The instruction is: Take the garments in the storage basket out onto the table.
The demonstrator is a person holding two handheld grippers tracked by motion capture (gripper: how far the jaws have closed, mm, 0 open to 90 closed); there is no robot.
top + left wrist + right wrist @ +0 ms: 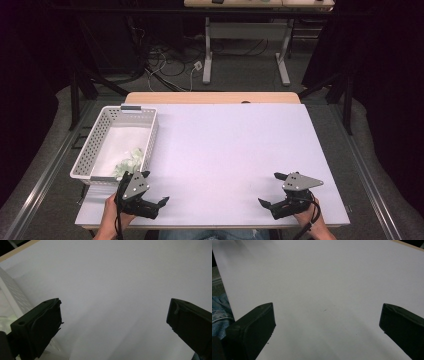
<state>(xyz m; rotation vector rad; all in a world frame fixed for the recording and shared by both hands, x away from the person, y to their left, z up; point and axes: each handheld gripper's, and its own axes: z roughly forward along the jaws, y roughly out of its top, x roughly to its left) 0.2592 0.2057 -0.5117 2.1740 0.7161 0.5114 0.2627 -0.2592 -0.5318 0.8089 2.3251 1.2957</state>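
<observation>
High view: pale wad (131,160) in basket (95,137); both grippers (159,203) (269,205) spread, empty.

A white-topped table (225,150) carries a white perforated basket (95,145) near its left edge.

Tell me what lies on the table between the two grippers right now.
Nothing: in the high view, bare white table runs from the left gripper to the right gripper.
</observation>
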